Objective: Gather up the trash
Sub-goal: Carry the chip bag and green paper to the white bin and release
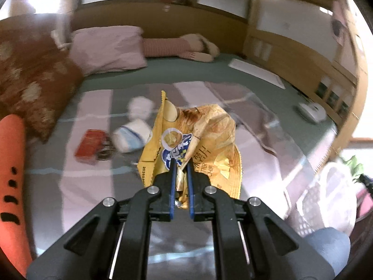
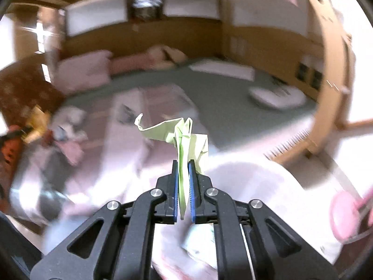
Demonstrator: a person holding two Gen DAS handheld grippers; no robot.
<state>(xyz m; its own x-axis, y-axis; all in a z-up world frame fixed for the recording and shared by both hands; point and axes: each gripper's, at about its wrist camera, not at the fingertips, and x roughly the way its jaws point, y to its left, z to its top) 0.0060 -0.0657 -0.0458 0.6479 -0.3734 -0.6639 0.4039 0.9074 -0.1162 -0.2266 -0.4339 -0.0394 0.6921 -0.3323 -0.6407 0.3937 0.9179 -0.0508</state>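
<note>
Left wrist: yellow chip bag [image 1: 198, 137] reads "CHIP", partly date-stamped "2028".

both views show a warm, moderately bright room through fisheye lenses, straight edges bowing and dark vignette filling the corners. left wrist view: the left gripper [image 1: 180, 163] and its yellow chip bag [image 1: 198, 137] are sharp; the bedding and the red box [image 1: 89, 145] are mildly smeared, and a blown-out white patch sits at the right edge. right wrist view: heavy motion blur across the whole room; only the right gripper [image 2: 183, 165] and the pale green paper [image 2: 184, 137] stay crisp. glare flares at the upper left, with overexposed white at lower right.
</note>
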